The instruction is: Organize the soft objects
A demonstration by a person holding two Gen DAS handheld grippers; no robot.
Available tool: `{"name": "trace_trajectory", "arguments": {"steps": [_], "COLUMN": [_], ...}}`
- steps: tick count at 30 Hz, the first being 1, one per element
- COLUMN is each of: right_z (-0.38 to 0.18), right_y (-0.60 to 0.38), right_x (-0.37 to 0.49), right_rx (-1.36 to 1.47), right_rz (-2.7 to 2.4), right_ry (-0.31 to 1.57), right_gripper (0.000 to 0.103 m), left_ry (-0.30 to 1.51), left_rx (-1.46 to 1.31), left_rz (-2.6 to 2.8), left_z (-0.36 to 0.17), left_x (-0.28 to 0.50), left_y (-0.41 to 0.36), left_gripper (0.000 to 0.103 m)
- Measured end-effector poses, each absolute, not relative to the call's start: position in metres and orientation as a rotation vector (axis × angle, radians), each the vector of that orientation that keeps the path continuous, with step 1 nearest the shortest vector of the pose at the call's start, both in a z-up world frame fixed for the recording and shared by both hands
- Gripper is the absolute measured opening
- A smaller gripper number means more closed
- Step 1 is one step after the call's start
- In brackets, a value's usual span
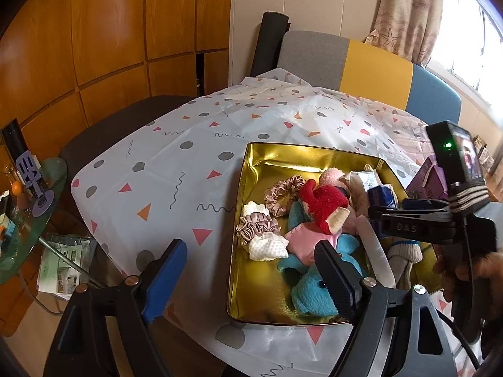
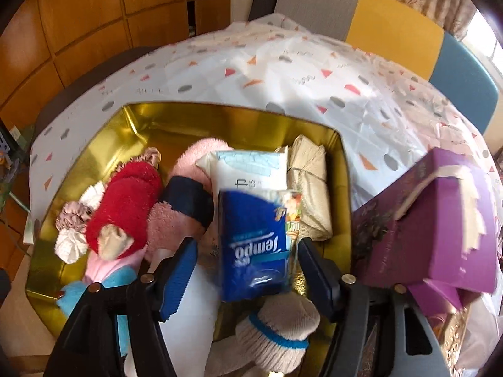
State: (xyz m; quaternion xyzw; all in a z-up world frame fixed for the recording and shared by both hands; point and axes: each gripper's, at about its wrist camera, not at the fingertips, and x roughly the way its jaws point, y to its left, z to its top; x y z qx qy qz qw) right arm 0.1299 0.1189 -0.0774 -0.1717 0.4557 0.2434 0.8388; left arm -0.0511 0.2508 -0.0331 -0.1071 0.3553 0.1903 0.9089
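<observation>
A gold tin tray on the patterned tablecloth holds soft things: scrunchies, a red plush, a blue plush, pink cloth, a white tissue pack and a beige sock. My left gripper is open and empty at the tray's near left edge. My right gripper is open over the tray; a blue Tempo tissue pack is blurred between its fingers, touching neither. In the left wrist view the right gripper is at the tray's right side.
A purple box stands tilted just right of the tray. A grey, yellow and blue chair back is behind the table. A glass side table with small items is at far left, with papers on the floor below.
</observation>
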Motion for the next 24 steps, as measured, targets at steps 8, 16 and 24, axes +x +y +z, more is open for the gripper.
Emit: {"name": "trace_trajectory", "arguments": {"steps": [8, 16, 24], "right_z": [-0.053, -0.038, -0.030], "right_y": [0.100, 0.074, 0.038], "right_x": [0.102, 0.070, 0.042], "right_rx": [-0.323, -0.259, -0.193], "right_rz": [0.466, 0.401, 0.302], "right_ry": [0.838, 0.739, 0.671], "right_gripper": [0.072, 0.073, 0.073], "left_ry": [0.714, 0.697, 0.689], "left_rx": [-0.205, -0.192, -0.161], "left_rz": [0.396, 0.398, 0.380], "left_z": [-0.028, -0.023, -0.020], "left_x": [-0.053, -0.055, -0.054], "left_y": [0.242, 0.230, 0.211], "left_gripper": [0.087, 0.096, 0.102]}}
